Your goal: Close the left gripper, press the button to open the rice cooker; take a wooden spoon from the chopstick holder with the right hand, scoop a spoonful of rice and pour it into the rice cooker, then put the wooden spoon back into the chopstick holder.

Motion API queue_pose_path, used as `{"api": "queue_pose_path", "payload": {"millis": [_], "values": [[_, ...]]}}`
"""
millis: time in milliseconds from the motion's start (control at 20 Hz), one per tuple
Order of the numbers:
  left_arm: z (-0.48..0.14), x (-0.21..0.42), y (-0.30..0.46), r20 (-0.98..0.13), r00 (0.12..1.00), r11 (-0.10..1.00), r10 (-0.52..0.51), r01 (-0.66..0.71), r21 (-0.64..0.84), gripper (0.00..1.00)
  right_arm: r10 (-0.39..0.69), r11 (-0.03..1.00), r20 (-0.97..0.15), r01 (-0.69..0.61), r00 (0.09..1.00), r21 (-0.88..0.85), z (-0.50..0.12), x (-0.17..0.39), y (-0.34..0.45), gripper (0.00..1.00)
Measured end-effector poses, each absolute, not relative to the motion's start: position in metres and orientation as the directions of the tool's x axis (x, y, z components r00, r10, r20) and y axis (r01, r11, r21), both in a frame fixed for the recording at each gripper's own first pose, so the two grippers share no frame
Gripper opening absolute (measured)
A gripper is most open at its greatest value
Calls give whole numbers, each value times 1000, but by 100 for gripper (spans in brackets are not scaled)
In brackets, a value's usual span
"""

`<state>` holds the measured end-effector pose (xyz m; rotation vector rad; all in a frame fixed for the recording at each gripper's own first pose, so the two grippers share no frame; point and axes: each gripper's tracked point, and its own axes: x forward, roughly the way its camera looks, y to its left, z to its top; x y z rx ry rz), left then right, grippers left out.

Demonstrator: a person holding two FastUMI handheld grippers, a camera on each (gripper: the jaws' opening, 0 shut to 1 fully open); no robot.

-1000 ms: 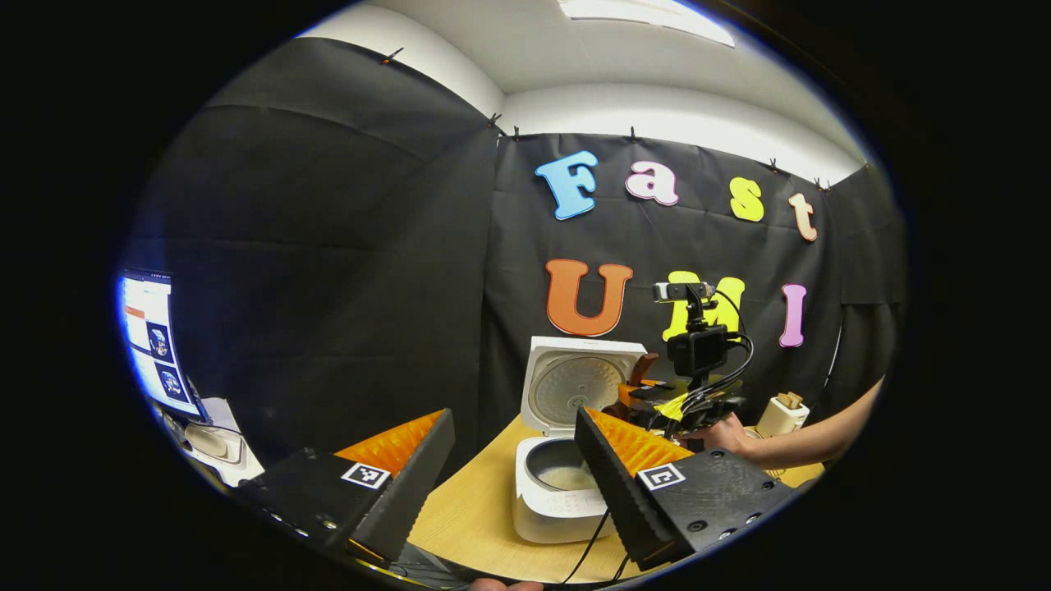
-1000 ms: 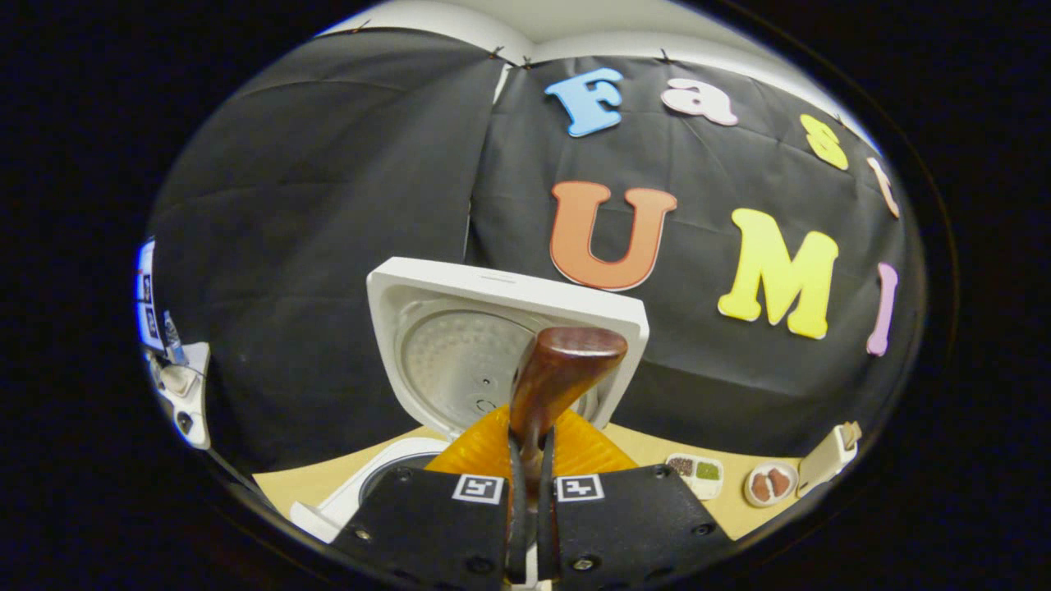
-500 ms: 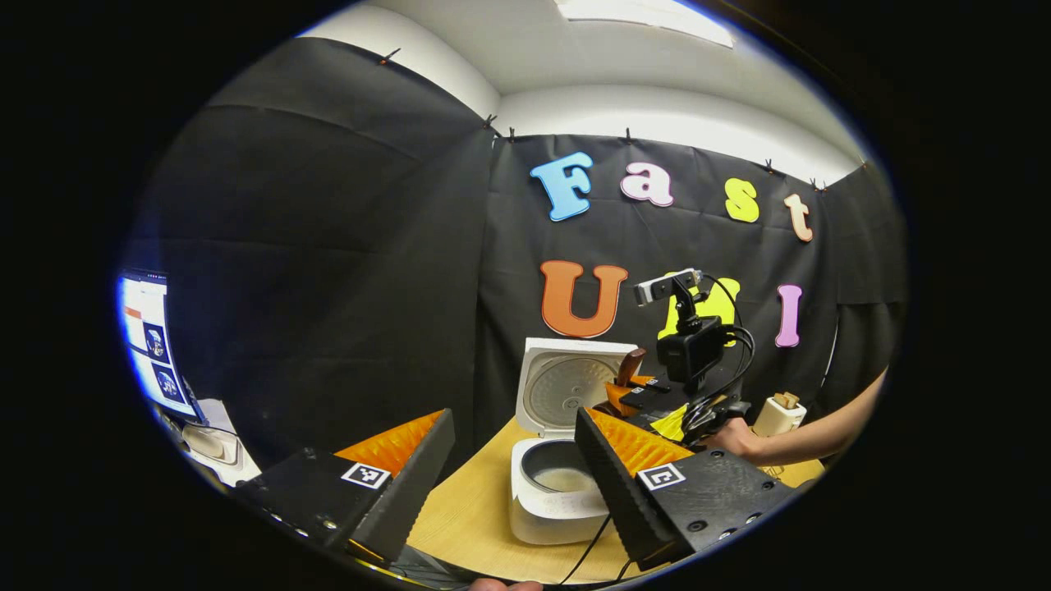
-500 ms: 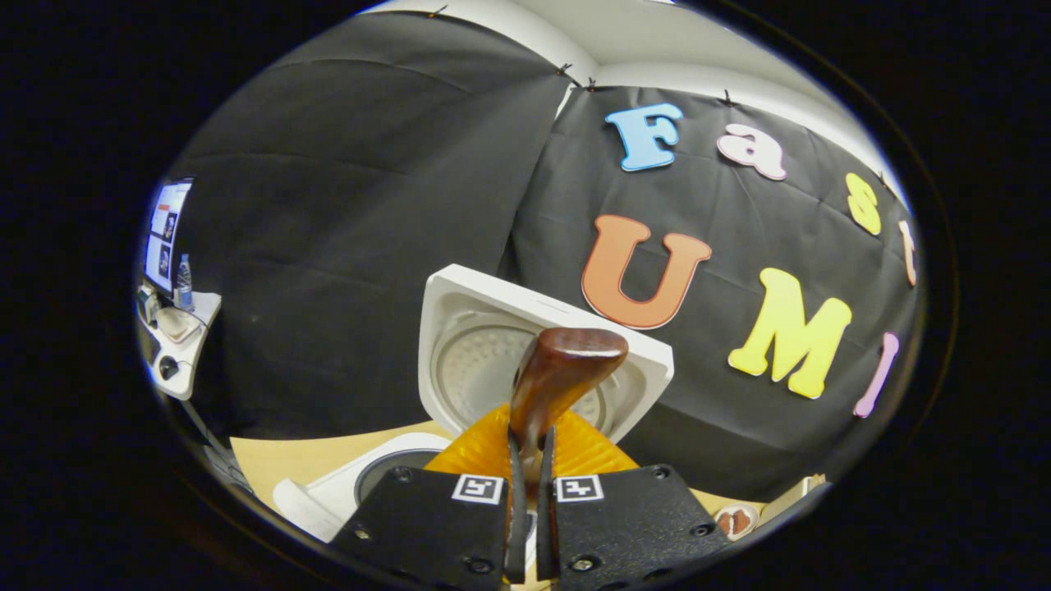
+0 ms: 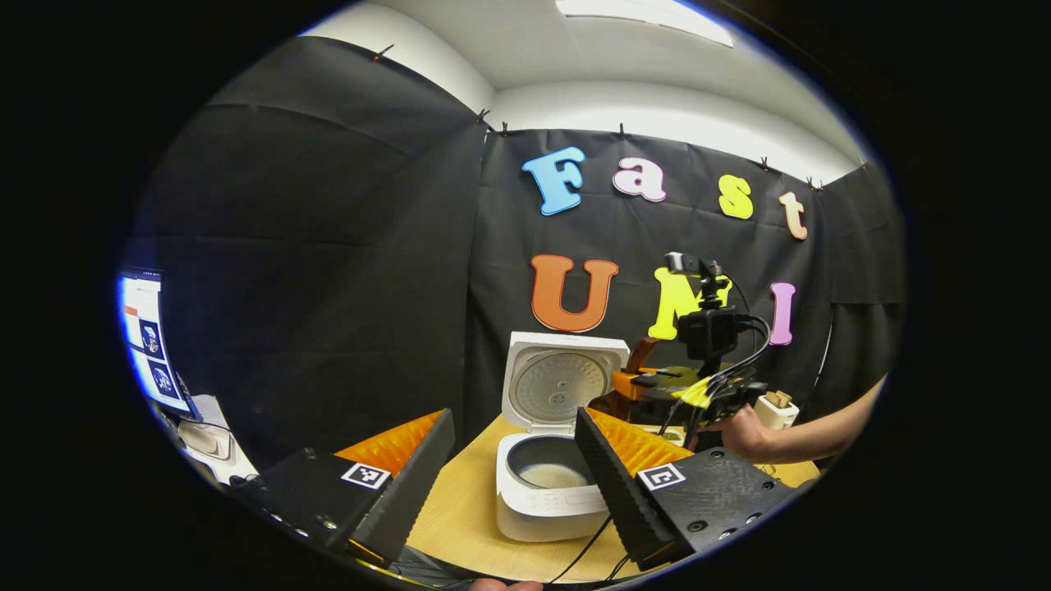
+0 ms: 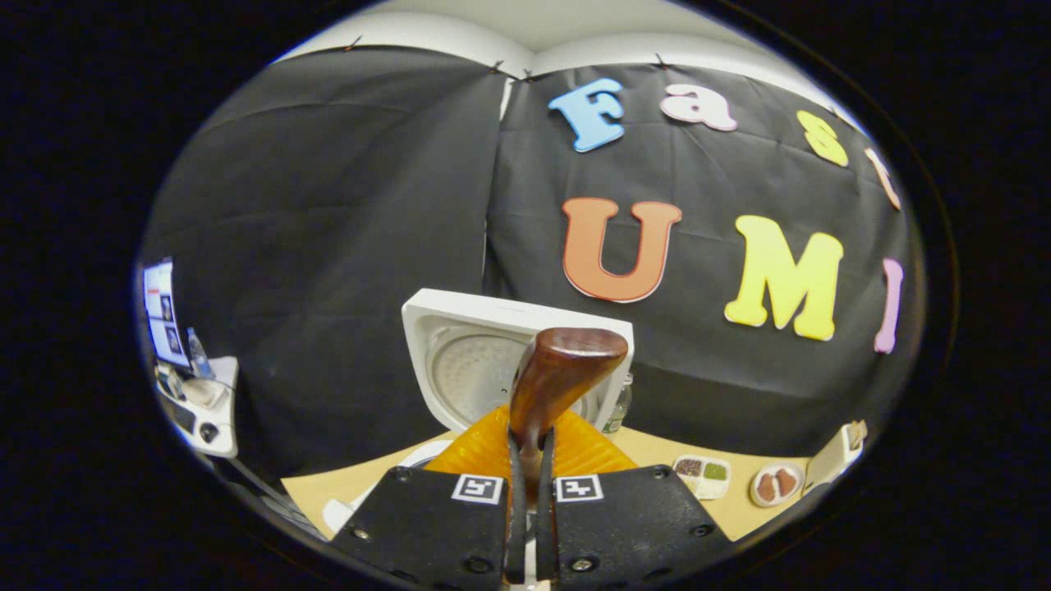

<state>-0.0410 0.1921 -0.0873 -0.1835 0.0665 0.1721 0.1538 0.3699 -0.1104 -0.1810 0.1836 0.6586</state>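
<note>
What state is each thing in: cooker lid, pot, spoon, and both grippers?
Lid: open, upright.
Pot: uncovered, some rice inside.
Spoon: held, bowl end up.
Right gripper: shut on the spoon.
Left gripper: open, holding nothing.

A recording booth: black cloth walls (image 5: 328, 246), wooden table (image 5: 468, 517), monitor (image 5: 148, 345) off to one side.

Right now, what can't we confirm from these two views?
- Wooden spoon bowl contents: right gripper view shows its back; in left gripper view it is too small.
- Chopstick holder opening: cut by the right gripper view's edge.
- Rice cooker button: left gripper's finger hides part of the front.
</note>
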Motion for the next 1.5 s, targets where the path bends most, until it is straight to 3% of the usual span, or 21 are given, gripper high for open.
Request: {"api": "queue_pose_path", "payload": {"millis": [250, 550, 900, 1150, 1500], "values": [[-86, -33, 164, -95, 986, 967, 137, -154, -203, 94, 594, 804, -243, -578, 767, 139, -83, 147, 310, 10], [-78, -14, 107, -96, 994, 982, 51, -67, -175, 94, 514, 850, -220, -457, 829, 264, -52, 151, 188, 10], [-70, 9, 22, -102, 992, 985, -70, 52, -167, 94, 325, 925, -271, -245, 906, 289, -75, 157, 21, 10], [-70, 26, -18, -110, 989, 983, -98, 79, -168, 94, 174, 964, -326, -93, 929, 248, -105, 167, -87, 10], [-68, 31, -45, -145, 984, 983, -102, 77, -166, 94, 112, 972, -406, -14, 907, 236, -168, 185, -136, 10]]}}
